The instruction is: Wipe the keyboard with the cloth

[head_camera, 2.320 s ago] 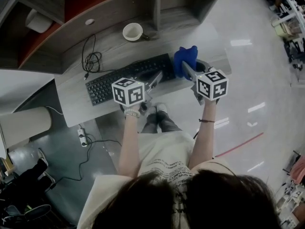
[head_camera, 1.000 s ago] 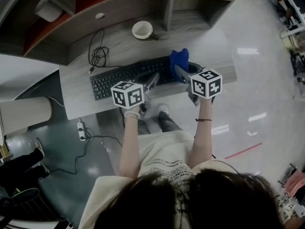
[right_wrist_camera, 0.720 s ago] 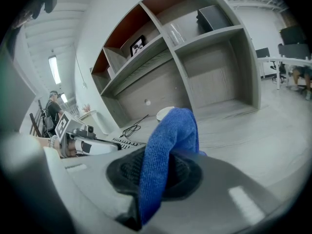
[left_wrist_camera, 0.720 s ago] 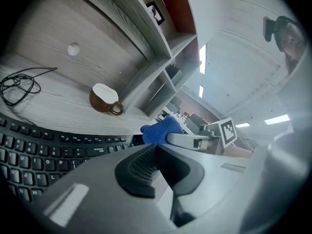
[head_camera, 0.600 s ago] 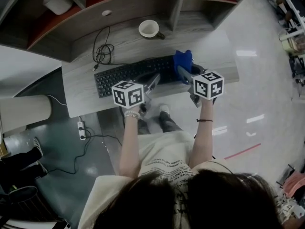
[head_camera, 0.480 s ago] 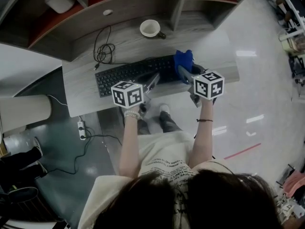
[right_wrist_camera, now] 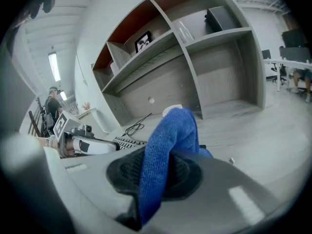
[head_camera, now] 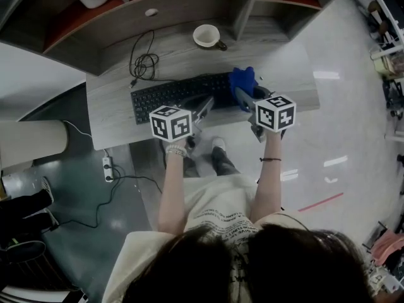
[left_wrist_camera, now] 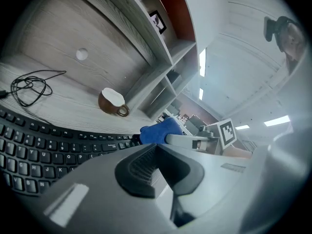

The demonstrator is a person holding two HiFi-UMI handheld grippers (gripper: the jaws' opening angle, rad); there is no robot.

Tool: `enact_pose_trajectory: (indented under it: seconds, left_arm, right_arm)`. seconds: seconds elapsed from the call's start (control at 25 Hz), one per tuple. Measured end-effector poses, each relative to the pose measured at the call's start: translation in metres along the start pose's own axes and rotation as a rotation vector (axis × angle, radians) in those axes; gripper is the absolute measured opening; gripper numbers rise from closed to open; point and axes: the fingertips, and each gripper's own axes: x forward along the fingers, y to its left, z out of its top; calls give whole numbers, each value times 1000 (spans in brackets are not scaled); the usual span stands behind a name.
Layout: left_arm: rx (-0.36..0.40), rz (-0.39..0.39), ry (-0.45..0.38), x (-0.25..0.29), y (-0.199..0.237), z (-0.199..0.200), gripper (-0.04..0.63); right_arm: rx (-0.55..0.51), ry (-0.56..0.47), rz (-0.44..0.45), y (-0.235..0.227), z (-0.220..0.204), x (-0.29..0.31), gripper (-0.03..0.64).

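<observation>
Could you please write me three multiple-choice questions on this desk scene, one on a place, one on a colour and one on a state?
1. Where does the mug stand?
A) on the desk, behind the keyboard
B) on the floor
C) on top of the keyboard

2. What colour is the cloth?
A) red
B) blue
C) white

3. How is the left gripper?
A) wide open
B) shut on the cloth
C) shut and empty

Answers:
1 A, the head view shows it on the desk beyond the keys.
2 B, it is blue in every view.
3 C, its jaws meet with nothing between them, while the right gripper holds the cloth.
</observation>
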Motion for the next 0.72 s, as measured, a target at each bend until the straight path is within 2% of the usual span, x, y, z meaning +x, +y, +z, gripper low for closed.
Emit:
enact_pose_trajectory:
  seconds: [0.72]
  left_arm:
    - [-12,46,-38,-28,12,1,3]
  right_arm:
    - [-35,41,66,31,-3,24,58]
